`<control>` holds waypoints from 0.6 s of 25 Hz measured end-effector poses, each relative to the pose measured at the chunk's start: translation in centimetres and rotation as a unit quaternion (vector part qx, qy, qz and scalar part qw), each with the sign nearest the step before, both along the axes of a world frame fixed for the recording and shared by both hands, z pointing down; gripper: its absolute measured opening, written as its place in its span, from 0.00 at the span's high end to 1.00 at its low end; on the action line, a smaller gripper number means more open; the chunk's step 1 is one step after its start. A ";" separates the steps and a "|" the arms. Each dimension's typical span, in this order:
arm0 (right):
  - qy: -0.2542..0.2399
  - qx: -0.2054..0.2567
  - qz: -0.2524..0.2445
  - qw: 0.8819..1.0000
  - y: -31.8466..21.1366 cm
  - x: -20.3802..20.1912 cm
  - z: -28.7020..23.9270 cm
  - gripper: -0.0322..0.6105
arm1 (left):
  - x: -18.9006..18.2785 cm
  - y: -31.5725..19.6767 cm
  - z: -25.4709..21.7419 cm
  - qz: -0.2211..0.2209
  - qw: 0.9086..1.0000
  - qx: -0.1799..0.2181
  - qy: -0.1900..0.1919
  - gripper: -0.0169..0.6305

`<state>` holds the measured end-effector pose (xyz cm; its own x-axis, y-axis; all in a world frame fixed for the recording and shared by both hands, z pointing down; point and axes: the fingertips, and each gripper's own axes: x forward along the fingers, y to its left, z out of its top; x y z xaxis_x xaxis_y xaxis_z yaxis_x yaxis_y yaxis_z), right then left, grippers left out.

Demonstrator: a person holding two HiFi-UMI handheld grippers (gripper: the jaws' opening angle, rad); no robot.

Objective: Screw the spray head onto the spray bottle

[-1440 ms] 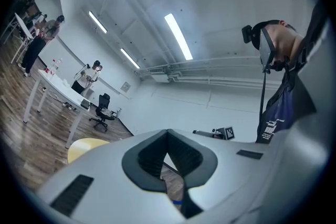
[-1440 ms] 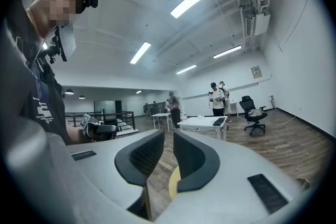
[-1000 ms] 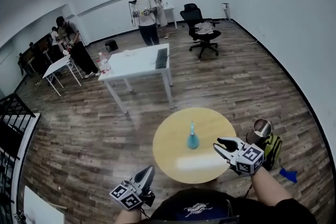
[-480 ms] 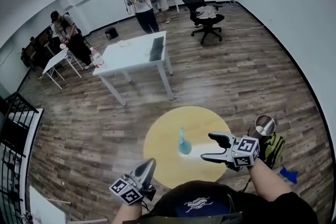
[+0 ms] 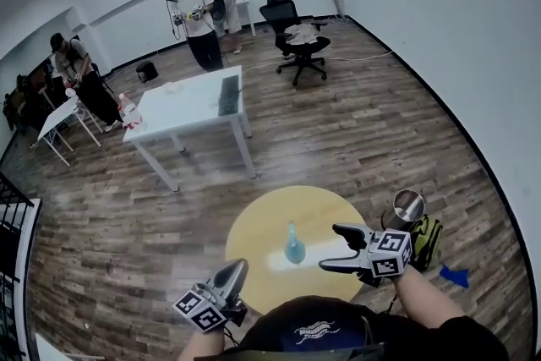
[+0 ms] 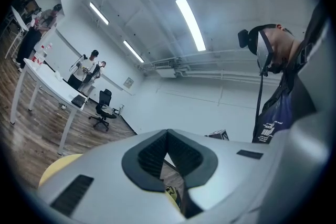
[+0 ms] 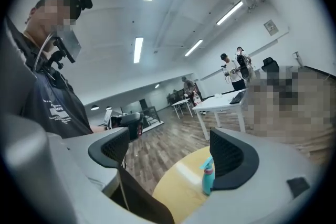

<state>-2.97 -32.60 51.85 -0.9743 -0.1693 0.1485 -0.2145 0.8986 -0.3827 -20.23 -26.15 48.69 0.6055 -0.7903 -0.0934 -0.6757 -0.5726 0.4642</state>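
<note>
View from a head camera looking steeply down at a round yellow table [image 5: 262, 266] on a wood floor. A teal spray bottle [image 5: 293, 246] stands upright near the middle of the table, with its spray head [image 7: 207, 164] sitting on its neck above a pink collar; how tightly it is screwed on cannot be told.

The right gripper [image 5: 333, 248] hangs over the table at 3 o'clock from the bottle, close to it but not touching. Its jaws have just been opening and stand wide apart, with nothing pressed between them. In the right gripper view [image 7: 170, 152] the bottle shows just past the inner edge of the right-hand jaw, partly hidden by it.

The left gripper [image 5: 236, 270] is at 7 o'clock from the bottle, at the table's near edge. Its jaws are closed together and empty, as the left gripper view [image 6: 168, 134] shows.

A metal cup [image 5: 407, 206] sits above a green bag [image 5: 429, 234] at 3 o'clock off the table. A white table [image 5: 182, 107] stands at 11 o'clock, with people beyond it.
</note>
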 end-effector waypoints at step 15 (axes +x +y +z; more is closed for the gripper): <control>0.035 0.021 0.002 0.999 2.1 -9.5 -0.3 0.41 | -8.8 0.1 -0.8 0.021 1.000 0.011 0.002 0.96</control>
<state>-12.45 -30.45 51.50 -0.9613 -0.1798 0.2085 -0.2420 0.9129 -0.3286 -29.00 -26.07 47.92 0.6382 -0.7616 -0.1124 -0.6486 -0.6106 0.4543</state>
